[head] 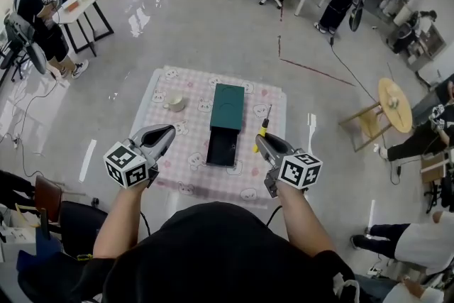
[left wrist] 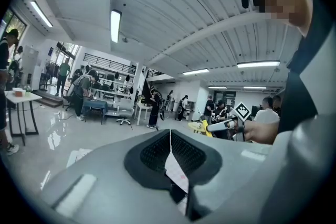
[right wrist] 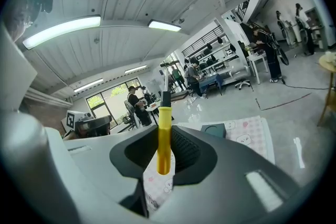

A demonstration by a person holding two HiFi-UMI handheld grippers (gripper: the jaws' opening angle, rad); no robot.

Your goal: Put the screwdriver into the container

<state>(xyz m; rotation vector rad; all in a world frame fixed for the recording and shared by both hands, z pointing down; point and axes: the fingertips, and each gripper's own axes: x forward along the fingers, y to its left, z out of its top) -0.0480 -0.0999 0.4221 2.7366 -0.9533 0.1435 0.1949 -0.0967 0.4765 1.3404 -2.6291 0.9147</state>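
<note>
A dark green container (head: 228, 108) lies in the middle of a pink checked cloth (head: 191, 160), with its black drawer (head: 222, 147) pulled out toward me. My right gripper (head: 262, 140) hovers just right of the drawer, shut on the yellow-handled screwdriver (head: 260, 133). In the right gripper view the screwdriver (right wrist: 164, 136) stands upright between the jaws of the right gripper (right wrist: 166, 128), shaft pointing up, with the container (right wrist: 214, 130) beyond it. My left gripper (head: 167, 131) hangs left of the drawer. The left gripper (left wrist: 170, 132) is shut and holds nothing.
A white cup (head: 174, 103) stands on the cloth left of the container. A round wooden stool (head: 392, 104) is off to the right. People stand and sit around the room's edges. A white table (head: 81, 2) is at the far left.
</note>
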